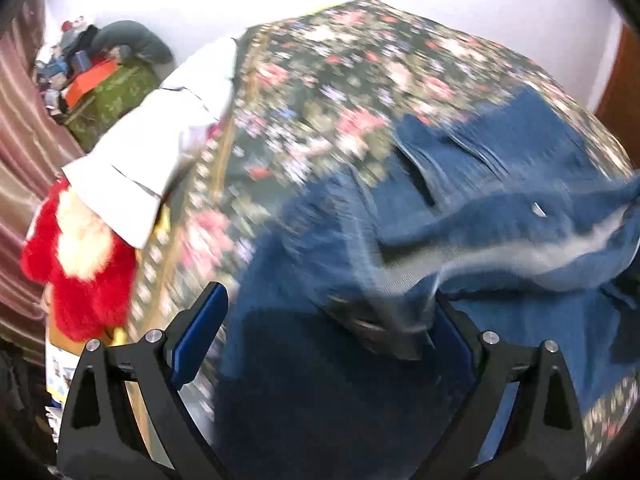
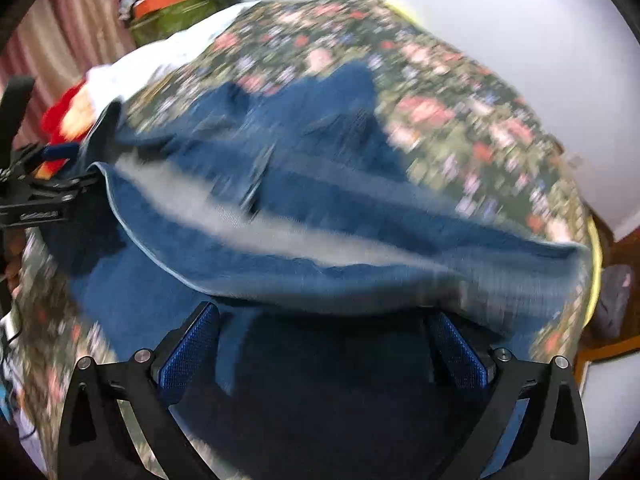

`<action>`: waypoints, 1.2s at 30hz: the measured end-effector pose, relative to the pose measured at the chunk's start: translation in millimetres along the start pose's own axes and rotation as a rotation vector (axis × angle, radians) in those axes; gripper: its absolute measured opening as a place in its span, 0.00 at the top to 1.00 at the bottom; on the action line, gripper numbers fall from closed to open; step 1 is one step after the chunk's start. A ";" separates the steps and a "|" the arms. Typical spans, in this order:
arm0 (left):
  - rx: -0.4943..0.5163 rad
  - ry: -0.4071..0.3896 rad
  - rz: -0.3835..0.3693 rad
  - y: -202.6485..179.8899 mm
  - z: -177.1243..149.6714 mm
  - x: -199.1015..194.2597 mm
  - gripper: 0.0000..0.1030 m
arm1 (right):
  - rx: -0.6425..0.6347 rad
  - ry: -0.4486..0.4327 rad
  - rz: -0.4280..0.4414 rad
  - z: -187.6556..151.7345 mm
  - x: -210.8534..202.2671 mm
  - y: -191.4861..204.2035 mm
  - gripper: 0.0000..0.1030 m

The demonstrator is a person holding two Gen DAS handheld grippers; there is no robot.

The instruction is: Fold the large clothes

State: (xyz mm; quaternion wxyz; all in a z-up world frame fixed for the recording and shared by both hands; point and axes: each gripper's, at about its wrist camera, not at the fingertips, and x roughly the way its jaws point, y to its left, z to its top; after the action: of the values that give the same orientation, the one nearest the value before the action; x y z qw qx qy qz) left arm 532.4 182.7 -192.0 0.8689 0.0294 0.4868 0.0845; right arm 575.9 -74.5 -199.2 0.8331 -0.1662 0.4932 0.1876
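Blue denim clothing [image 1: 500,160] lies spread on a flowered bedspread [image 1: 320,80], all of it blurred by motion. A raised fold with a pale inner side runs across the denim [image 2: 320,140]. My left gripper [image 1: 332,312] is open, jaws wide apart, and the fold's end drapes over its right finger [image 1: 452,320]. My right gripper [image 2: 324,320] is open too, with the fold's other end over its right fingertip [image 2: 444,328]. In the right wrist view the left gripper [image 2: 80,184] shows at the left edge, touching the denim's hem.
A white cloth [image 1: 160,140] and a red and cream plush toy [image 1: 80,280] lie at the bed's left edge. Beyond them stands a green box [image 1: 116,96] piled with clutter, beside a pink curtain [image 1: 20,140]. A brown door [image 1: 624,80] is at the right.
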 end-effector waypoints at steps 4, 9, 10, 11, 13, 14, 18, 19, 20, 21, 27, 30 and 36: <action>-0.089 0.011 -0.038 20.9 24.2 7.1 0.06 | 0.140 -0.071 -0.063 31.0 -7.8 -34.2 0.00; -0.158 -0.044 -0.081 28.0 22.9 -15.7 0.06 | 0.247 -0.134 0.077 31.3 -35.0 -49.3 0.00; -0.141 -0.064 -0.076 26.4 21.7 -25.4 0.06 | 0.245 -0.132 0.113 27.2 -40.1 -45.0 0.00; -0.135 -0.077 -0.075 26.2 21.0 -32.4 0.06 | 0.237 -0.127 0.132 24.5 -42.4 -39.9 0.00; -0.148 -0.106 -0.083 30.6 19.8 -49.7 0.06 | 0.207 -0.104 0.170 17.8 -43.6 -23.9 0.00; -0.155 -0.114 -0.089 33.4 19.0 -55.9 0.06 | 0.193 -0.095 0.188 13.5 -44.8 -15.4 0.00; -0.140 -0.097 -0.112 37.1 7.0 -70.1 0.06 | 0.140 -0.051 0.246 -7.1 -42.4 14.6 0.00; -0.122 -0.079 -0.111 35.0 1.6 -69.8 0.06 | 0.125 -0.039 0.247 -12.8 -40.2 21.0 0.00; -0.101 -0.063 -0.109 31.7 -5.4 -69.3 0.06 | 0.110 -0.025 0.242 -18.5 -36.5 26.2 0.00; -0.073 -0.048 -0.106 26.9 -13.9 -67.8 0.06 | 0.096 -0.005 0.229 -23.9 -31.6 29.8 0.00; 0.019 0.034 -0.037 9.2 -56.4 -43.7 0.06 | 0.063 0.051 0.128 -52.3 -20.5 24.5 0.00; 0.030 0.076 0.017 8.2 -78.2 -30.4 0.06 | 0.024 0.038 0.089 -63.7 -32.7 21.6 0.00; -0.033 0.044 -0.007 18.7 -109.3 -55.8 0.06 | -0.008 -0.001 0.035 -76.1 -63.7 18.0 0.00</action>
State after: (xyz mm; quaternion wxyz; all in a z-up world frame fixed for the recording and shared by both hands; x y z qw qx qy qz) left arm 408.6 187.9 -199.9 0.8586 0.0116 0.5046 0.0900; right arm 481.3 -103.4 -179.4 0.8292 -0.1610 0.4947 0.2041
